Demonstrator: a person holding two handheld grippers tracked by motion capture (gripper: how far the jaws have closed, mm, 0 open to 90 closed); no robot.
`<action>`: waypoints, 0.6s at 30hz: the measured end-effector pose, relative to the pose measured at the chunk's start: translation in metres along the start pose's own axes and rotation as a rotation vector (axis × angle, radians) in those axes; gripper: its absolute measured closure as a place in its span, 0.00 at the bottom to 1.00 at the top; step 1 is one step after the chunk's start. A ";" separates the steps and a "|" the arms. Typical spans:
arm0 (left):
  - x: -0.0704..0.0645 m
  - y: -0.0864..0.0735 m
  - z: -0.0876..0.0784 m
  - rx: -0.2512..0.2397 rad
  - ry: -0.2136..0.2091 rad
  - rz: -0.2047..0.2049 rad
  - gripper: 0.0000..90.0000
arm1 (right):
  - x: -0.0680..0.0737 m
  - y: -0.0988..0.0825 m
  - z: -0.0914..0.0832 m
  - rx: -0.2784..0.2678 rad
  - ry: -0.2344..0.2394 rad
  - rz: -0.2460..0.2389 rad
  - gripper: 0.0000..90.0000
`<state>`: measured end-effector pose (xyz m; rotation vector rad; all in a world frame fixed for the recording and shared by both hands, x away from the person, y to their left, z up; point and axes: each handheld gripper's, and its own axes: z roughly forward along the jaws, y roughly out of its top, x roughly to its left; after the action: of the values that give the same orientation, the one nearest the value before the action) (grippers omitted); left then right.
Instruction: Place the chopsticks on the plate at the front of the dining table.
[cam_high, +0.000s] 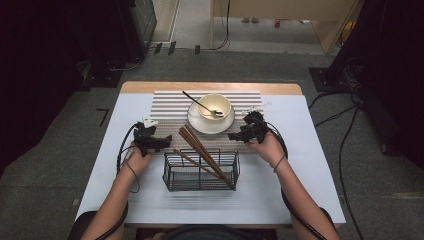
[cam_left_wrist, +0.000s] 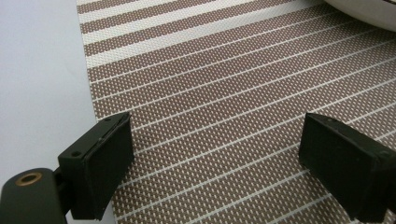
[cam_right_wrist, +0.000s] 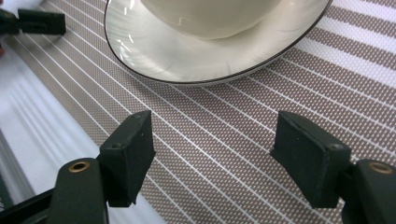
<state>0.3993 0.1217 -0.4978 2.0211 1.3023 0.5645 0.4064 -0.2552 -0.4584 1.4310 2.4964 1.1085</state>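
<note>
A cream bowl (cam_high: 215, 106) with a spoon (cam_high: 200, 104) in it stands on a white plate (cam_high: 196, 122), on a brown-and-white striped placemat (cam_high: 167, 107). In front of the mat, brown chopsticks (cam_high: 200, 150) lean out of a black wire basket (cam_high: 200, 172). My left gripper (cam_high: 165, 139) hovers low over the mat's left part, open, with bare mat (cam_left_wrist: 233, 93) between its jaws. My right gripper (cam_high: 232, 136) is just right of the plate, pointing left, open with nothing in it. In the right gripper view the plate (cam_right_wrist: 154, 51) and bowl (cam_right_wrist: 210, 18) lie a little beyond the open jaws.
The table (cam_high: 300, 150) has a pale cloth and a wooden far edge. The basket sits between my forearms near the front. Cables trail on the grey floor (cam_high: 345, 125) to the right. The left gripper (cam_right_wrist: 32, 22) shows far off in the right gripper view.
</note>
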 end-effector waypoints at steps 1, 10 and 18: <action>0.000 0.000 0.000 0.000 0.000 0.000 0.11 | 0.000 0.001 -0.001 0.013 0.003 0.020 0.34; 0.000 0.000 0.000 0.000 0.000 0.000 0.11 | 0.007 0.001 -0.003 0.044 0.002 -0.048 0.34; 0.000 0.000 0.000 0.000 0.000 0.001 0.11 | 0.013 0.003 -0.006 0.046 0.022 -0.052 0.35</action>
<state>0.3994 0.1218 -0.4978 2.0218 1.3019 0.5646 0.3990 -0.2475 -0.4489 1.3634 2.5752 1.0710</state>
